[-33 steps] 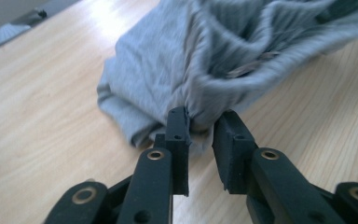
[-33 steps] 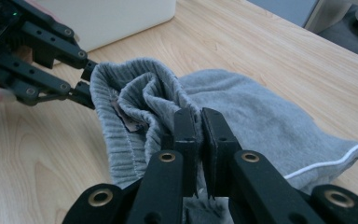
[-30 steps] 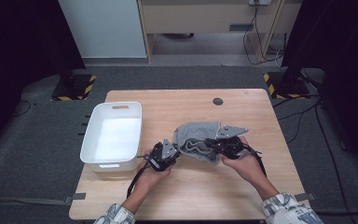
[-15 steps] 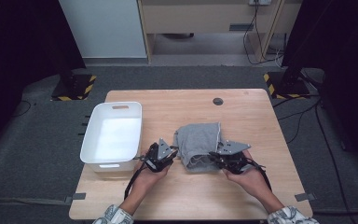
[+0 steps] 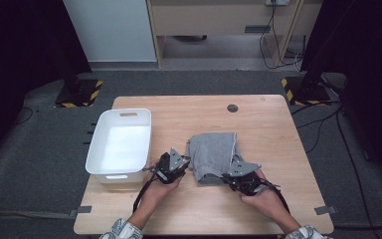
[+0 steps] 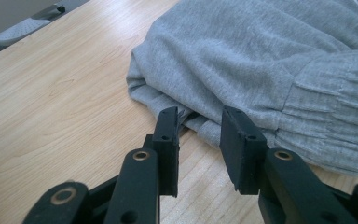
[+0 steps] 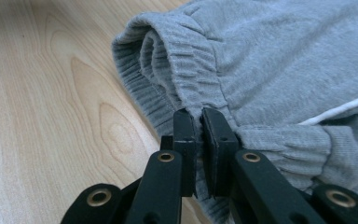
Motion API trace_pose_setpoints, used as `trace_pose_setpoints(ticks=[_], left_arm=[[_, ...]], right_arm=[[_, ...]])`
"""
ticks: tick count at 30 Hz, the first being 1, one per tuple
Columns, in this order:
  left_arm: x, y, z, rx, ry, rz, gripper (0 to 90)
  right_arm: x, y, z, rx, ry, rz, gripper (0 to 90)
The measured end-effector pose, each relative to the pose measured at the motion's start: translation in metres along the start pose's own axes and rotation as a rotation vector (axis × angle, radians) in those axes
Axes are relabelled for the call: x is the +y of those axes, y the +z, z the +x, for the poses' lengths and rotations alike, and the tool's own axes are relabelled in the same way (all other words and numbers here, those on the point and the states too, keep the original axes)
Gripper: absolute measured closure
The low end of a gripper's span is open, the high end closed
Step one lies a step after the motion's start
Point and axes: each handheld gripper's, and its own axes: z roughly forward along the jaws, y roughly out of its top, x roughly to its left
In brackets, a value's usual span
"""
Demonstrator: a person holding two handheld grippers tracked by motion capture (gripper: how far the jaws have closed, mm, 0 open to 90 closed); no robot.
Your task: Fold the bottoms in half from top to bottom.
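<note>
Grey sweatshirt lies folded on the table, probably nearly done: right tongs pinch its cuff, left tongs have just been opening, gripping nothing.

We count one grey garment lying folded on one wooden table, and one white bin beside it. We see two grippers, the left gripper and the right gripper, each held in one of two hands. We also count one dark round disc on the tabletop and two black-and-yellow striped bases on the floor.
</note>
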Motion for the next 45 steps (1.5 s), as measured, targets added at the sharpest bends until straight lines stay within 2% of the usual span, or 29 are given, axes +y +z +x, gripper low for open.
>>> trace_pose_setpoints(ticks=[12, 17, 34, 38, 42, 45], left_arm=[[-0.001, 0.002, -0.001, 0.003, 0.005, 0.011, 66.0], [-0.002, 0.002, -0.001, 0.005, 0.009, 0.017, 65.7], [-0.002, 0.004, -0.004, 0.012, 0.018, 0.025, 62.8], [-0.001, 0.003, -0.003, 0.016, 0.014, 0.019, 61.4], [-0.001, 0.002, -0.003, 0.021, 0.004, 0.016, 58.5], [-0.001, 0.002, -0.002, 0.022, 0.000, 0.015, 56.5]], right_arm=[[-0.005, 0.004, 0.002, 0.013, -0.008, 0.027, 86.0], [-0.006, 0.003, 0.001, 0.024, 0.006, 0.036, 86.0], [-0.009, 0.005, 0.004, 0.039, -0.002, 0.037, 85.3], [-0.008, 0.002, 0.006, 0.039, 0.007, 0.017, 78.8], [-0.006, -0.001, 0.008, 0.049, 0.015, -0.002, 64.9], [-0.003, -0.005, 0.010, 0.046, 0.014, -0.016, 57.9]])
